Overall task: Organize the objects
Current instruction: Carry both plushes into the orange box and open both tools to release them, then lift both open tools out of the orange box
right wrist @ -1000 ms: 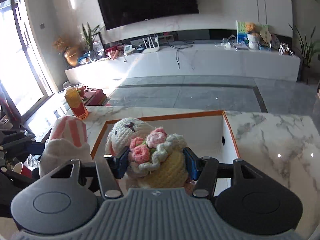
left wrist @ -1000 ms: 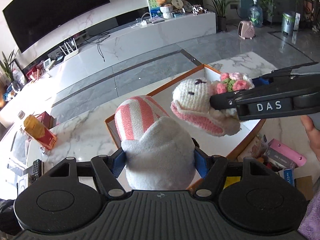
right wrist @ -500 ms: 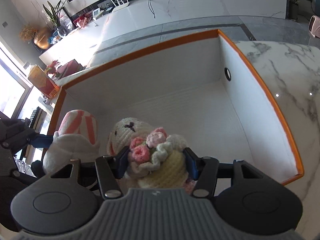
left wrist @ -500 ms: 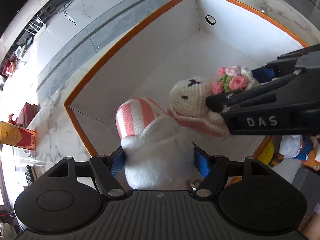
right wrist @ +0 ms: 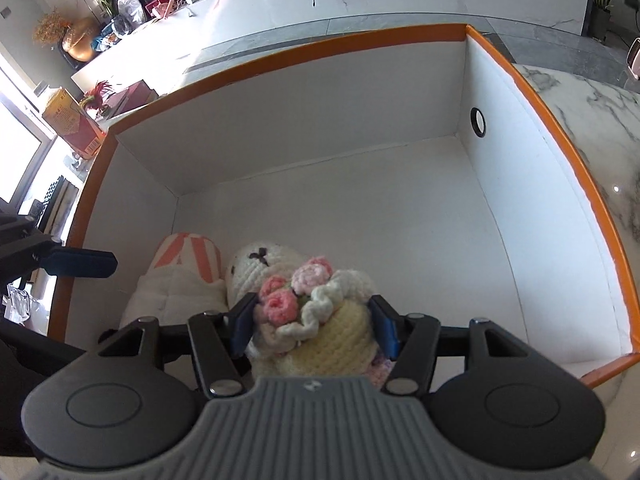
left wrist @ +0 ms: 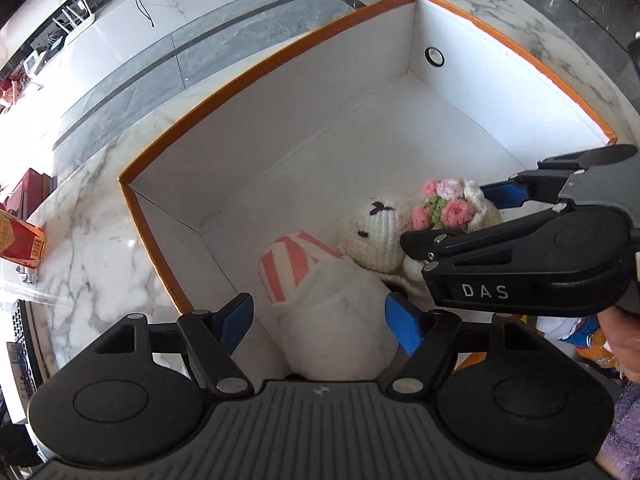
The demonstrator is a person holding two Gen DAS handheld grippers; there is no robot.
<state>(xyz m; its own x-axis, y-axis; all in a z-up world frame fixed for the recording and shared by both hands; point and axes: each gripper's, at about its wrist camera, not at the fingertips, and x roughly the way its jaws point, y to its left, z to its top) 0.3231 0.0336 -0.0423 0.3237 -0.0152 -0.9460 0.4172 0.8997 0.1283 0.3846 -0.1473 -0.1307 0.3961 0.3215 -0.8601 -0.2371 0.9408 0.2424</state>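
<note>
Only readable writing is "DAS" in white on the side of the right gripper (left wrist: pixel 496 216). There's a red and yellow carton (left wrist: pixel 20 236) on the marble table (left wrist: pixel 92 248), print too small to read. Both toys sit low inside the white box (left wrist: pixel 280 80) with the orange rim. The left gripper (left wrist: pixel 320 320) is opening, pads clear of the white plush toy (left wrist: pixel 336 312) between them. The right one looks clamped on the crochet bunny (right wrist: pixel 320 312). Grey tile floor (left wrist: pixel 200 52) beyond.
</note>
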